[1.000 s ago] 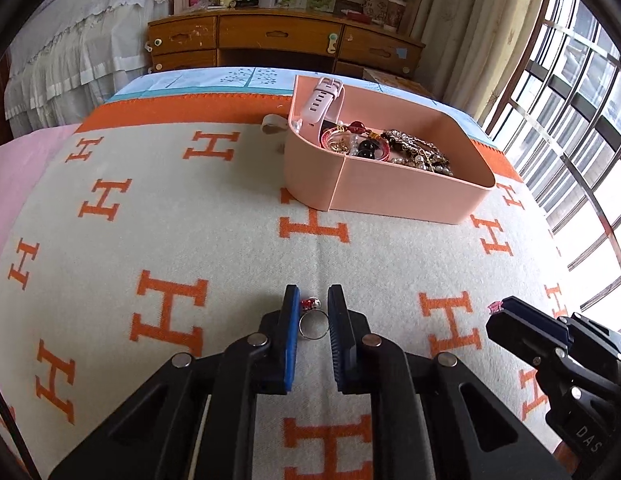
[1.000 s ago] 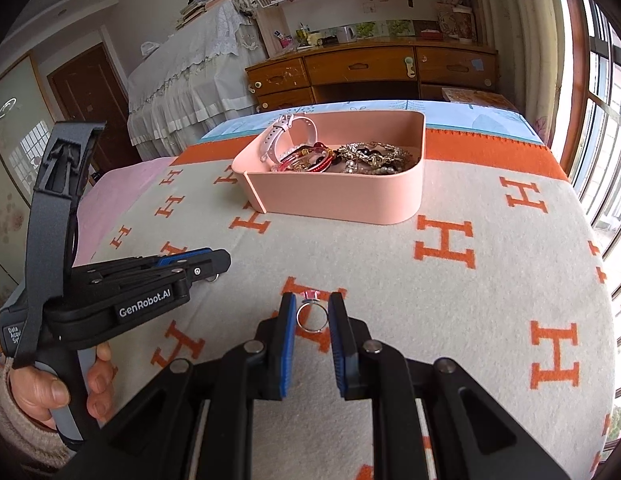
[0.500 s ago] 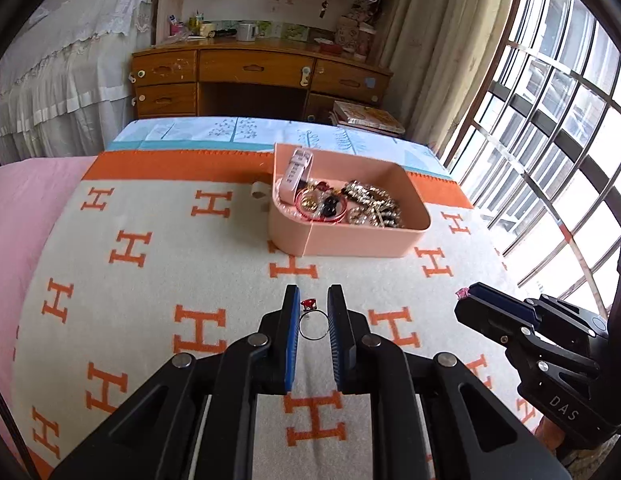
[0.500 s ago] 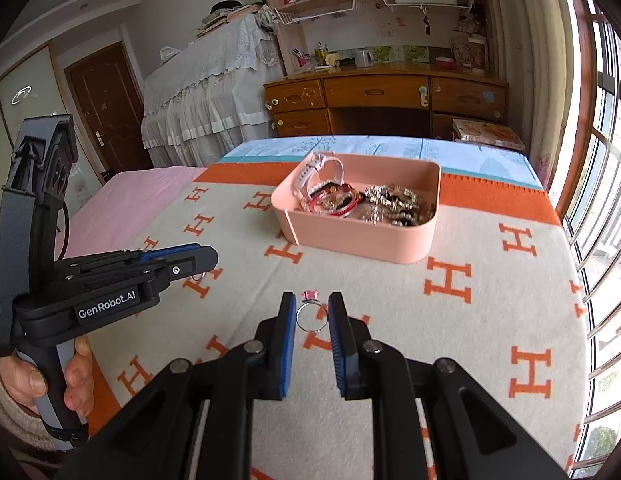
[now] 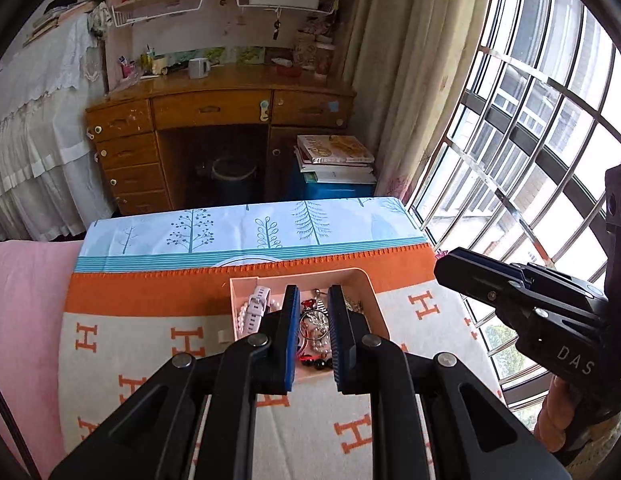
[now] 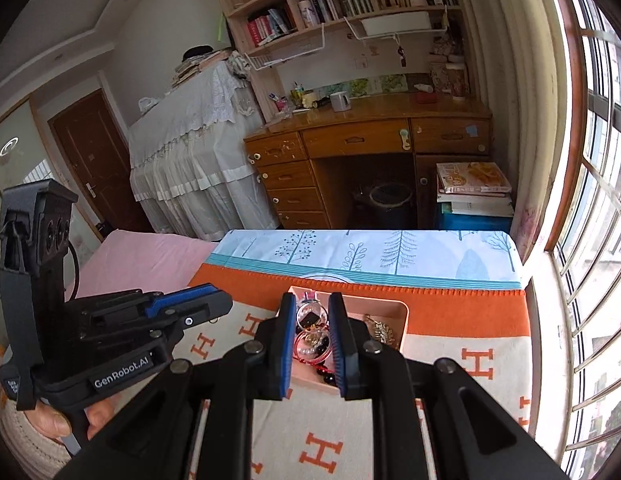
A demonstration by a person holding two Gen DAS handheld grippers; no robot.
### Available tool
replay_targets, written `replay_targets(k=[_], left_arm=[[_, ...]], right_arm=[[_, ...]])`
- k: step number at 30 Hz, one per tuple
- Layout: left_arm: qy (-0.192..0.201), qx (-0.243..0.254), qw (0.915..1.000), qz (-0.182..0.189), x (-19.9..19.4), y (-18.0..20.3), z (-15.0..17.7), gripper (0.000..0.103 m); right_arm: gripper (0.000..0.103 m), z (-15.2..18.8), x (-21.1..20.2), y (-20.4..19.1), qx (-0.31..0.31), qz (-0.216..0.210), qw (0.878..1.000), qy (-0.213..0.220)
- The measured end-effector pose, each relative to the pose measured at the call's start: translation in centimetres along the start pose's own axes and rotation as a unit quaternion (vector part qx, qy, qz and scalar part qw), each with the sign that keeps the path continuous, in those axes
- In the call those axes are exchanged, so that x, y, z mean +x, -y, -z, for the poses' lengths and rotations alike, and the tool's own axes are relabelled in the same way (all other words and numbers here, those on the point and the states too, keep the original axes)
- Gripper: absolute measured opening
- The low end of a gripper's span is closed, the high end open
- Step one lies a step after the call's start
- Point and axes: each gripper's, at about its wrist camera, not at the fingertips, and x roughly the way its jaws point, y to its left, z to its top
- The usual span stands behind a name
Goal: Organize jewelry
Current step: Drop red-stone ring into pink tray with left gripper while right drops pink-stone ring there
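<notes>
- Two grippers in view, both raised above the bed, each clamped on a ring.
- Left gripper: jaws closed onto a thin silver ring with a red stone; the stone sits at the top of the band, near the fingertips, and the band hangs between the blue pads.
- Right gripper: jaws gripping a second silver ring, band seated between the pads just behind the tips. Its stone cannot be made out in this view.
- Pink jewelry tray lies beyond and below both sets of jaws, on the orange-and-cream H-pattern blanket.
- Tray contents seen past the left jaws: white watch to the left of the fingers, beads and chains tangled behind and to the right of them.
- From the left wrist camera the right gripper appears far to the right of the jaws; from the right wrist camera the left gripper appears to the left.
</notes>
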Motion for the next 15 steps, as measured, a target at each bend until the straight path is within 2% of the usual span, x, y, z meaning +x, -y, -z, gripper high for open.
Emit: replay_targets(k=[3, 8, 9, 10, 12, 15], left_arm=[[-0.032, -0.009, 0.9994, 0.004, 4.3, -0.7, -0.6, 0.012], [-0.070, -0.009, 0.9974, -0.015, 10.6, -1.3, -0.5, 0.012], [-0.077, -0.006, 0.9969, -0.017, 11.6, -1.3, -0.2, 0.015], [-0.083, -0.002, 0.9963, -0.022, 12.4, -1.3, -0.1, 0.018], [-0.090, 0.002, 0.9956, -0.027, 13.6, -1.1, 0.3, 0.045], [-0.079, 0.006, 0.9958, -0.045, 14.0, -1.2, 0.5, 0.062]], right_arm=[[0.016, 0.3, 3.8, 1.7, 0.022, 0.015, 0.999, -0.035], [0.016, 1.4, 9.2, 3.9, 0.041, 0.043, 0.995, -0.083], [0.017, 1.6, 10.0, 4.3, 0.044, 0.048, 0.994, -0.089], [0.017, 1.7, 10.7, 4.5, 0.044, 0.053, 0.993, -0.097], [0.017, 2.0, 11.8, 5.0, 0.046, 0.068, 0.991, -0.109], [0.017, 2.4, 12.9, 5.3, 0.041, 0.087, 0.989, -0.113]])
